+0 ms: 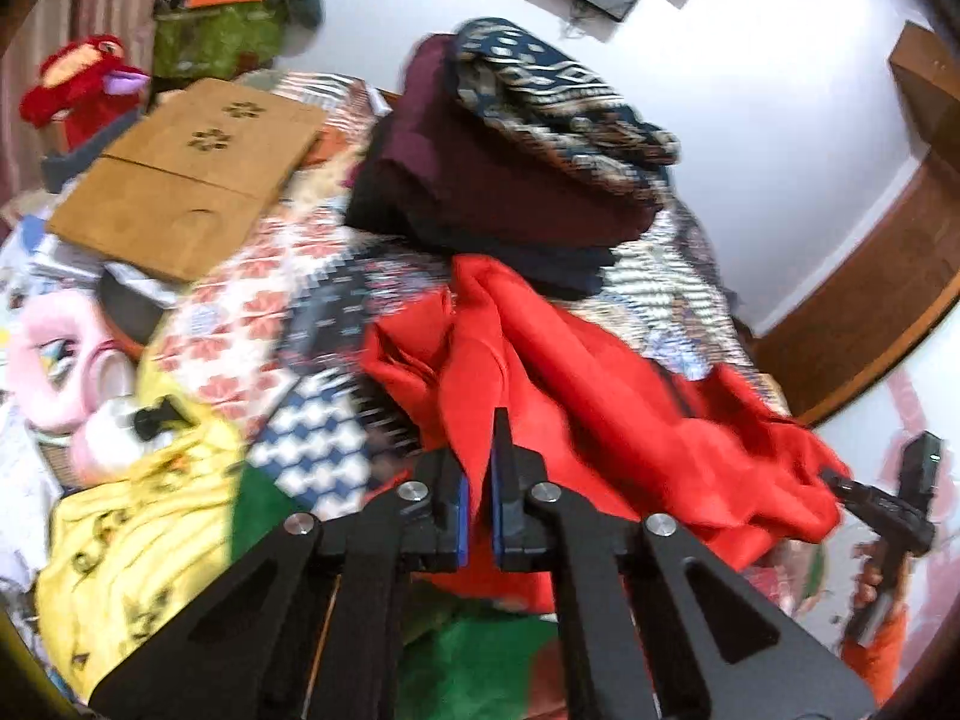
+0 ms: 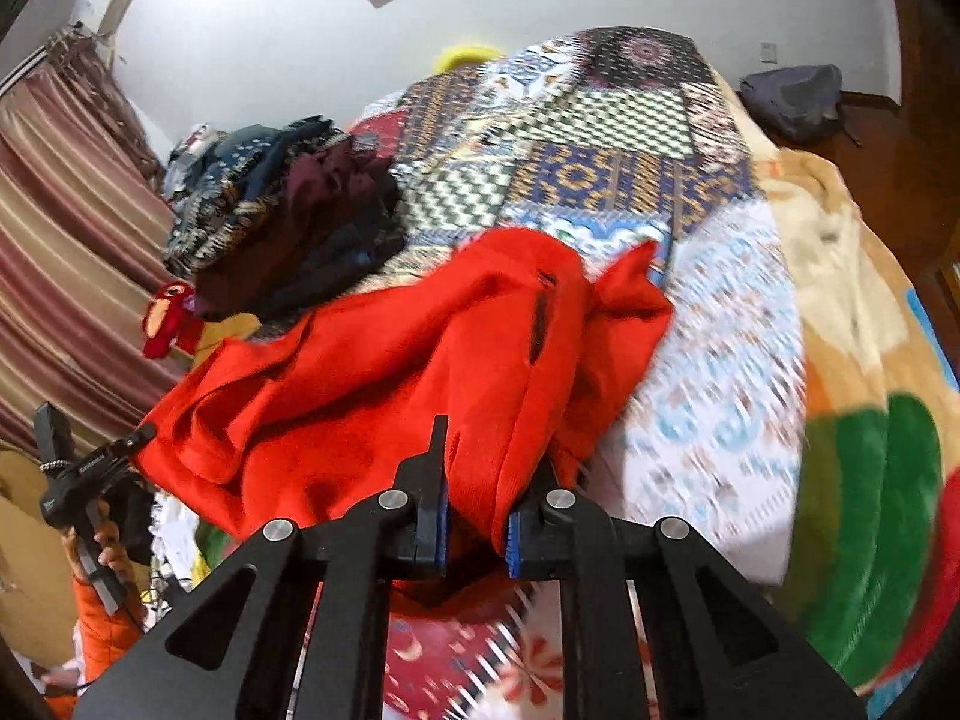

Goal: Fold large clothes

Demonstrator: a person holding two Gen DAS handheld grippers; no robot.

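I have the red garment (image 1: 600, 396) pinched in both claws. My left claw (image 1: 478, 510) is closed tight on a fold of its near edge, the blue pads nearly meeting with only thin cloth between them. My right claw (image 2: 477, 519) is clamped on a thicker bunch of the same cloth, which spills out between its jaws. In the left view I can see my right claw at the far right end of the garment, so the two grips are well apart along one edge.

The garment is on the bed (image 2: 600, 138), rumpled and heaped on the patchwork cover, its far part trailing toward the pile of dark clothes (image 1: 492, 180). That pile, maroon and patterned blue pieces stacked on the far side, looks already folded, so I judge part of the job done.

For this red piece, nothing is folded yet: no flat panel, no crease. It still has to be spread out flat, then doubled over and stacked. A yellow garment (image 1: 138, 516) to the near left looks unfolded too.
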